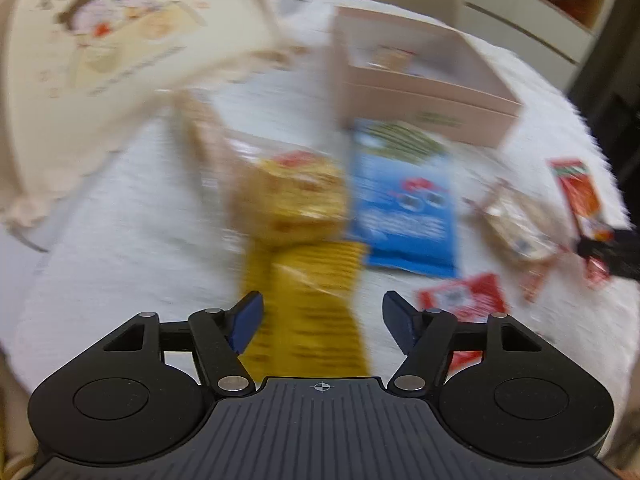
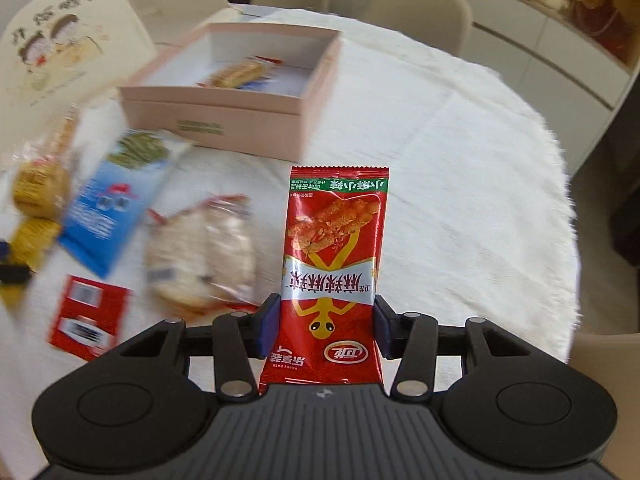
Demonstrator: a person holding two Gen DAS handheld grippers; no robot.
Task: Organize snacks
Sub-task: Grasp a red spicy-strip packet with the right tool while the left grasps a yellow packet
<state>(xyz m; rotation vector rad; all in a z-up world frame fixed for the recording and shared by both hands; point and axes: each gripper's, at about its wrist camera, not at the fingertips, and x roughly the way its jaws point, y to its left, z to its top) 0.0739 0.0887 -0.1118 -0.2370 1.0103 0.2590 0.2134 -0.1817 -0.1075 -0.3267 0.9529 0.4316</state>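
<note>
My right gripper (image 2: 323,326) is shut on a red snack packet (image 2: 334,240) and holds it above the white tablecloth, in front of the open pink box (image 2: 236,110), which has one wrapped snack (image 2: 240,74) inside. My left gripper (image 1: 323,318) is open over a yellow snack packet (image 1: 304,240) that lies between its fingers; the view is blurred. A blue packet (image 1: 404,196), a clear pack of rice crackers (image 1: 516,220) and a small red packet (image 1: 464,300) lie nearby. The pink box (image 1: 420,92) stands behind them.
The box lid (image 2: 60,36), cream with cartoon figures, leans at the back left. The round table's cloth edge (image 2: 560,200) curves on the right. Beige chairs (image 2: 416,0) stand behind the table. The red packet and right gripper (image 1: 580,200) show at right of the left wrist view.
</note>
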